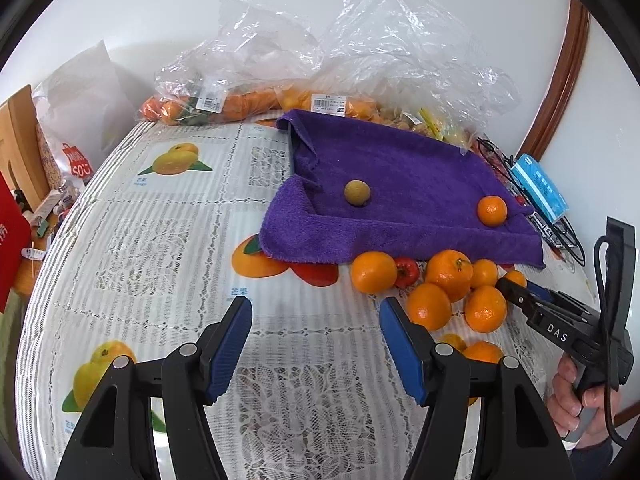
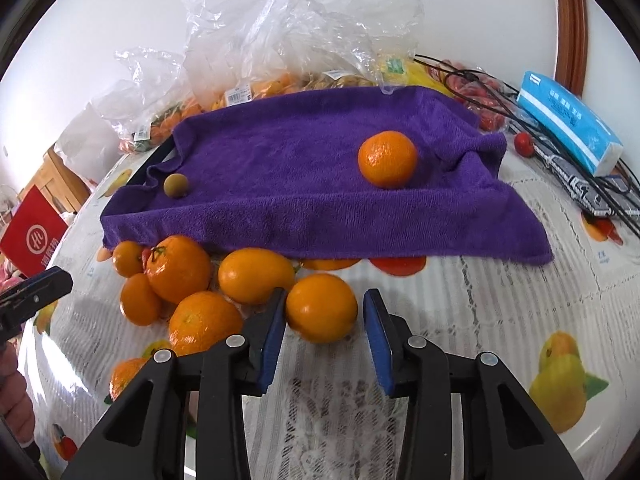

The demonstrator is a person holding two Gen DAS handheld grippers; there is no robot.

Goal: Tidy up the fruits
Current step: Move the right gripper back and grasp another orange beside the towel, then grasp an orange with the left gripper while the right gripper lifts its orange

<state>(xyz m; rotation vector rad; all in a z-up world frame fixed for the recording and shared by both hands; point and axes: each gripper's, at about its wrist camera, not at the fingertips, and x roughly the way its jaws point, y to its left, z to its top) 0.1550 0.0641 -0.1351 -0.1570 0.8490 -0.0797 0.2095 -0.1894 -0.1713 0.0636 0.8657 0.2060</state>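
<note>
A purple towel (image 1: 400,184) (image 2: 304,168) covers a tray on the table; on it lie one orange (image 1: 492,211) (image 2: 387,159) and a small brown fruit (image 1: 357,193) (image 2: 175,186). Several oranges (image 1: 448,280) (image 2: 188,276) lie on the tablecloth in front of the towel. My right gripper (image 2: 324,312) is open, with an orange (image 2: 321,307) between its fingers; the left finger touches it. In the left wrist view it (image 1: 516,286) reaches into the pile. My left gripper (image 1: 316,316) is open and empty, left of the pile.
Clear plastic bags of fruit (image 1: 248,80) (image 2: 280,40) stand behind the towel by the wall. A blue tissue pack (image 1: 540,188) (image 2: 568,120), cables (image 2: 500,92) and a small red fruit (image 2: 524,144) lie at the right. A red box (image 2: 32,236) sits at the left.
</note>
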